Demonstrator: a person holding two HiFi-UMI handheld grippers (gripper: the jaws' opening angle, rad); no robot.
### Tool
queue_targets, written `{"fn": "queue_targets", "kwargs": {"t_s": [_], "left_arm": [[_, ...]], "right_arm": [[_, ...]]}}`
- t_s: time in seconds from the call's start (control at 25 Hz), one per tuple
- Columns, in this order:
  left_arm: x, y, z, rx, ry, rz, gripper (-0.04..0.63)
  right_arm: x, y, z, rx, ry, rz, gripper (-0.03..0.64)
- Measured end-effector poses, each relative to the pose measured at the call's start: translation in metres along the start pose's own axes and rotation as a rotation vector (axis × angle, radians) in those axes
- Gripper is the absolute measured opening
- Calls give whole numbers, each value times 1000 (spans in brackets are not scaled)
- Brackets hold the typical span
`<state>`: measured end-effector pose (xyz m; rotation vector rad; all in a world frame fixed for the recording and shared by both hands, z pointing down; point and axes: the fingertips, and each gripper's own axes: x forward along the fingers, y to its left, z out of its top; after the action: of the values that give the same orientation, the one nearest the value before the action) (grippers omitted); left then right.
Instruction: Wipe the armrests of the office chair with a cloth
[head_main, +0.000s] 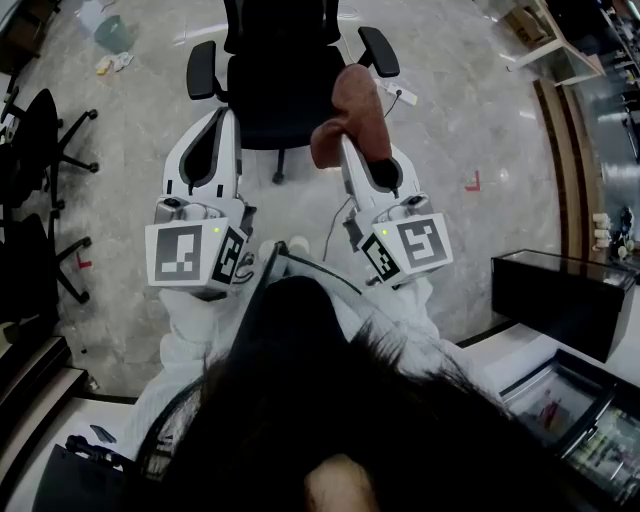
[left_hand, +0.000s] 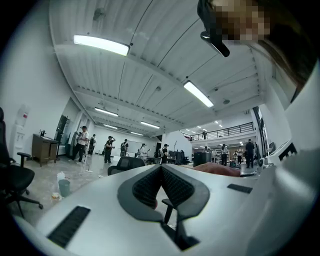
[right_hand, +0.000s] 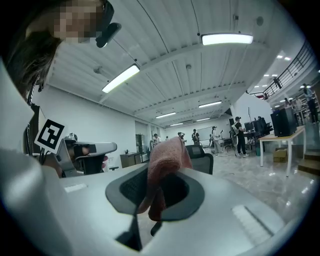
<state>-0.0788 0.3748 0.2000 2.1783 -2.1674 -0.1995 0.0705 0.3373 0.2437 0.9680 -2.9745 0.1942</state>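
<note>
Head view: the right gripper (head_main: 346, 145) clamps a reddish-brown cloth (head_main: 352, 112), which drapes over and hides its jaw tips, above the black office chair (head_main: 272, 95) seat, beside one armrest (head_main: 379, 50). The left gripper (head_main: 228, 113) has its jaws pressed together with nothing between them. The chair's backrest is cut off at the top edge.

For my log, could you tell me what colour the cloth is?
A salmon-pink cloth, clearest in the right gripper view.
</note>
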Motion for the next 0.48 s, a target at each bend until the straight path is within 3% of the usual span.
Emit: {"fn": "queue_targets", "kwargs": {"t_s": [0.24,0.48], "left_arm": [[-5,11,-13,-10,12,51,3],[-5,61,-31,-33,51,147,3]], "right_arm": [[10,-3,-15,16,26,40,51],[62,2,-43,24,105,98,51]]}}
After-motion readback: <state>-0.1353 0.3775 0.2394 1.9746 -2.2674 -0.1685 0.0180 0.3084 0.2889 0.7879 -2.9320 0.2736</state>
